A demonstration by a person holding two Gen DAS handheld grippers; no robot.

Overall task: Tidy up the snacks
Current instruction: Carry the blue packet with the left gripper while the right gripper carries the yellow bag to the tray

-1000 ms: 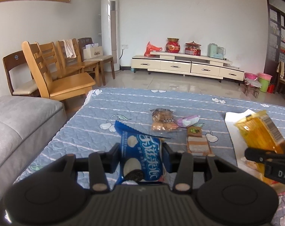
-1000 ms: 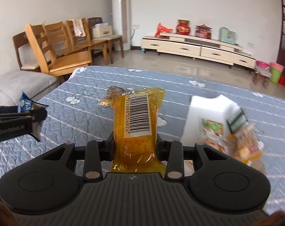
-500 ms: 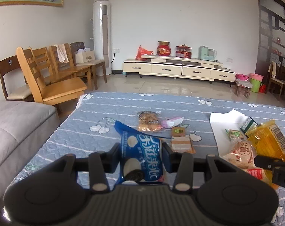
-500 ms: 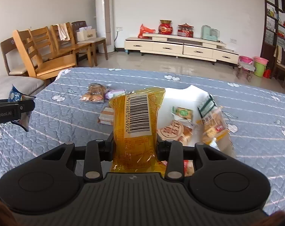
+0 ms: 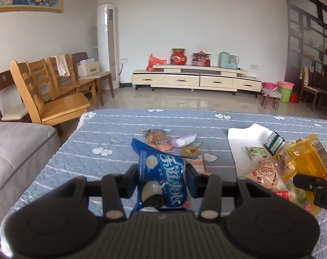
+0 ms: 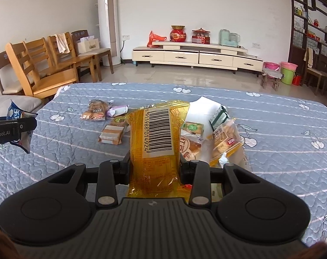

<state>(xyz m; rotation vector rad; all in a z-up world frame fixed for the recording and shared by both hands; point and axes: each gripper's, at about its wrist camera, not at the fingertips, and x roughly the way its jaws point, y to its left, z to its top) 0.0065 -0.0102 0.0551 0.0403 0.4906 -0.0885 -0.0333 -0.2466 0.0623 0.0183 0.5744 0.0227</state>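
My left gripper is shut on a blue cookie packet and holds it above the quilted table. My right gripper is shut on a yellow snack packet with a barcode, held over the near edge of a white sheet. Several snack packets lie piled on that sheet. The yellow packet also shows at the right of the left wrist view, and the blue packet at the left of the right wrist view.
Loose snacks lie left of the sheet: a cracker pack, a pink-white pack, a brown bar and a small green-labelled pack. A grey sofa and wooden chairs stand left of the table.
Both grippers have shifted right along the table with their packets still held. The white sheet and its pile are now closer to centre under the right gripper.
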